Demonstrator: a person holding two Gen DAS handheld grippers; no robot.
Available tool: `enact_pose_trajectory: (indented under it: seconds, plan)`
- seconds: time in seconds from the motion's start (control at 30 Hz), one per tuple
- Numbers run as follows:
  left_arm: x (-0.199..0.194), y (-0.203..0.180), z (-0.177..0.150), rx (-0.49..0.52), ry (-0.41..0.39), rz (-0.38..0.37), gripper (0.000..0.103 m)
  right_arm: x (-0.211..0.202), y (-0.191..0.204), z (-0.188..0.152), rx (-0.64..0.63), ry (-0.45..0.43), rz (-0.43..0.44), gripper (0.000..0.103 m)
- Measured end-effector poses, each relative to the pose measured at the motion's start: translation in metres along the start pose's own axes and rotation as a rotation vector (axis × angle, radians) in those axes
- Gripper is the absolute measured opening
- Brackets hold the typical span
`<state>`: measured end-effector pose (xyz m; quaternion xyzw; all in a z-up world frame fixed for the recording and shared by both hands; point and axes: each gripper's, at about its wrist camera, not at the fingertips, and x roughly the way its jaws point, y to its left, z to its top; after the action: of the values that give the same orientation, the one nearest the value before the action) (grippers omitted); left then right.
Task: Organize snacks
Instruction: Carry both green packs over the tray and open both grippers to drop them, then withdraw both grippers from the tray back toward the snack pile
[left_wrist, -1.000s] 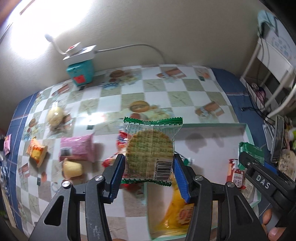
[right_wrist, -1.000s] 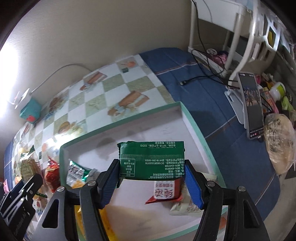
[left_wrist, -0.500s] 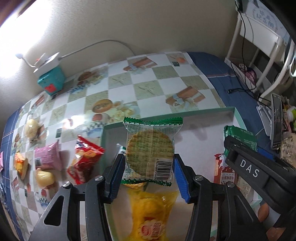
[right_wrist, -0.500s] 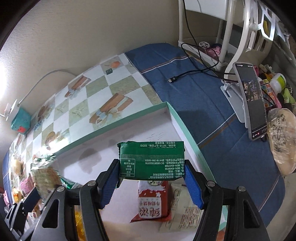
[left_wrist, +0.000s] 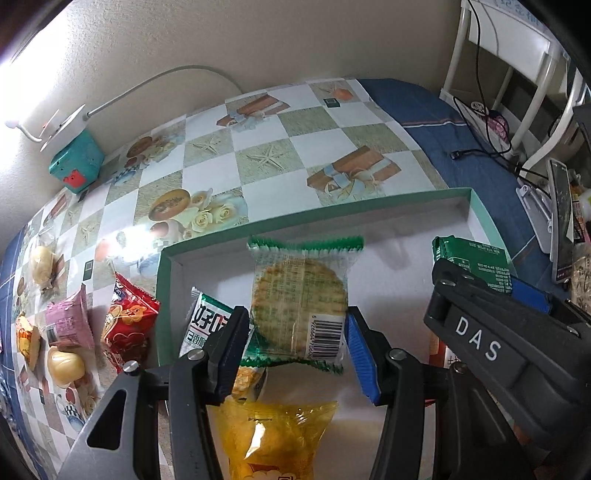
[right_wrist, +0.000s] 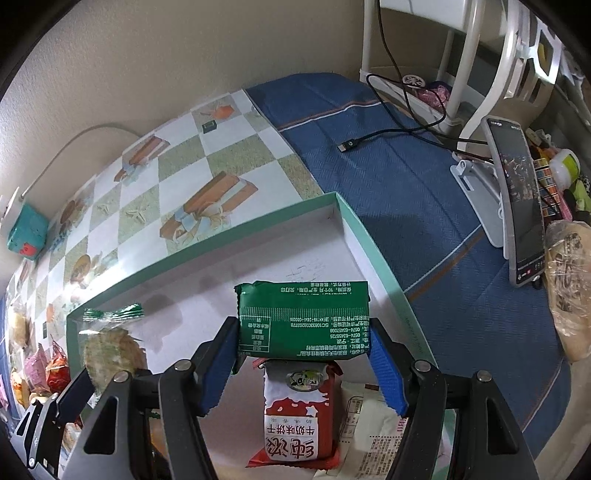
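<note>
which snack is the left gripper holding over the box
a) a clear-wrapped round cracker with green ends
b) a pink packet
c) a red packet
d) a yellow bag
a: in the left wrist view the left gripper pinches the round cracker in its clear wrapper with green ends above the box, while the yellow bag lies inside the box below it.
</note>
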<state>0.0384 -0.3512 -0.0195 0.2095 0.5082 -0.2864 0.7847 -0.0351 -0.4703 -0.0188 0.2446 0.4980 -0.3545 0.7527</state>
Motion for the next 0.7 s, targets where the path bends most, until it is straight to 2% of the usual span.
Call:
enact_pose_trajectory:
  seconds: [0.03,0.17,0.33,0.4,0.43,0.7]
  plan:
    - [0.0,0.0,0.0,0.003,0.0,0.003,0.055,0.0,0.0,0.0,-0.002,0.002,-0.001,0.072]
    - [-0.006,0.001,0.002,0.009,-0.007,0.005,0.069,0.0,0.001,0.0,-0.005,0.007,-0.008,0.073]
    - [-0.015,0.009,0.004,0.006,-0.012,0.009,0.07,-0.001,0.001,0.0,-0.003,0.016,-0.015,0.076]
    - [-0.018,0.014,0.005,0.001,-0.014,0.015,0.072,-0.004,0.003,0.001,-0.01,0.009,-0.017,0.08]
    - [-0.02,0.018,0.005,-0.003,-0.015,0.019,0.075,-0.006,0.003,0.001,-0.014,0.003,-0.018,0.08]
    - [-0.029,0.051,0.005,-0.063,-0.003,0.032,0.076,-0.018,0.01,0.0,-0.029,-0.015,-0.044,0.081]
